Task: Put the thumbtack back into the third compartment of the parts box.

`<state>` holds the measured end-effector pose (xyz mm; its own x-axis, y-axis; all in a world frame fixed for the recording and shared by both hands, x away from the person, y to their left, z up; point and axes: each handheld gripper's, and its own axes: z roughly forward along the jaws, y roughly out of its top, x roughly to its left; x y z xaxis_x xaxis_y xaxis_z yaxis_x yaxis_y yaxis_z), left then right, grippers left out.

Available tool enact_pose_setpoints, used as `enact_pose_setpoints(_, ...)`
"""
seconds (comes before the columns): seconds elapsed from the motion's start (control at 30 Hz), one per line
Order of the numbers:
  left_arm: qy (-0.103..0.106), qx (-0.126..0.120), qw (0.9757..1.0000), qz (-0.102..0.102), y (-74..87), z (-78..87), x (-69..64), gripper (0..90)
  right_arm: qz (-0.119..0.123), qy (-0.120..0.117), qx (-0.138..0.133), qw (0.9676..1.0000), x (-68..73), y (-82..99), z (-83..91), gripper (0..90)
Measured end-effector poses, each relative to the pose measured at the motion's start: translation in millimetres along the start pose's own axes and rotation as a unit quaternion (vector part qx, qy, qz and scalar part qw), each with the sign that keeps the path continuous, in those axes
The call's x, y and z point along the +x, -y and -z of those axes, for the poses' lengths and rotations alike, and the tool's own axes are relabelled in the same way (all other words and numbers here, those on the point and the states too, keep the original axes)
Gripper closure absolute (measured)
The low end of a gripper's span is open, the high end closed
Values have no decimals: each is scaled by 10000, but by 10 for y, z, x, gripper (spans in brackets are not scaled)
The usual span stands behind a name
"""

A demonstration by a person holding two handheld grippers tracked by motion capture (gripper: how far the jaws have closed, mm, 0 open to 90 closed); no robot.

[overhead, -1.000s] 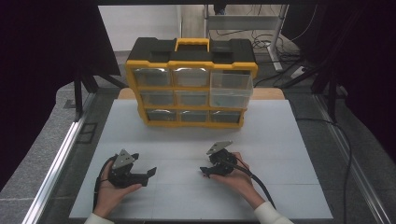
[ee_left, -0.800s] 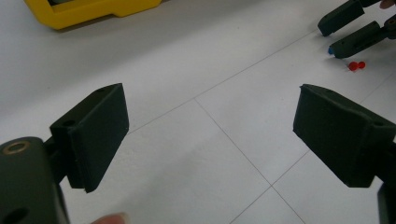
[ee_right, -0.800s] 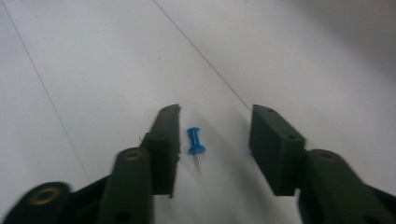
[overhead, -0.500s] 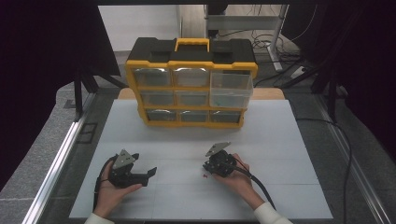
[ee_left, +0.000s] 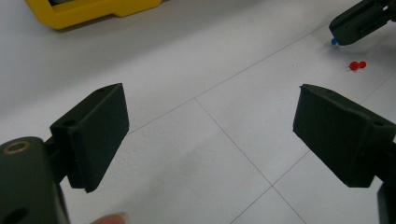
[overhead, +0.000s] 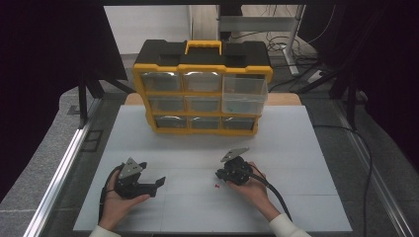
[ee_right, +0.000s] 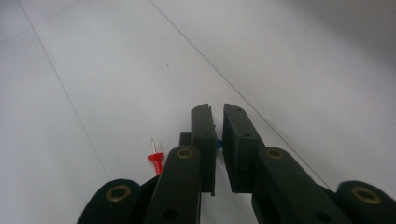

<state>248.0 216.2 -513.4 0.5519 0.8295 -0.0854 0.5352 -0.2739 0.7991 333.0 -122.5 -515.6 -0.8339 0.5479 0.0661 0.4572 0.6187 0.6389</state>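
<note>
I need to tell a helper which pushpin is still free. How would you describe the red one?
On the white table, look just left of the right gripper. The red pushpin lies loose there, unlike the blue pushpin pinched in its jaws.

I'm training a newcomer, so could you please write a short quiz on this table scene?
1. True or false: the left gripper is open.
2. What colour is the pin between the right gripper's jaws?
3. The red pin lies: A) in a drawer, B) loose on the table, C) on the organiser.

Key: 1 true; 2 blue; 3 B.
</note>
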Motion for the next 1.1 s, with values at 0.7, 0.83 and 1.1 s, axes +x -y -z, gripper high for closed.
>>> enact_pose_setpoints(0.7,-13,-17,10000,15,0,5,-1,108,23,-205,-1168,9929,92,-334,722,835)
enact_pose_setpoints(0.83,-25,-20,10000,3,1,5,-1,108,38,-209,-1392,9900,99,-399,860,835)
enact_pose_setpoints(1.1,-23,-40,10000,26,1,5,5,108,79,-199,-1622,9865,93,-525,1041,836)
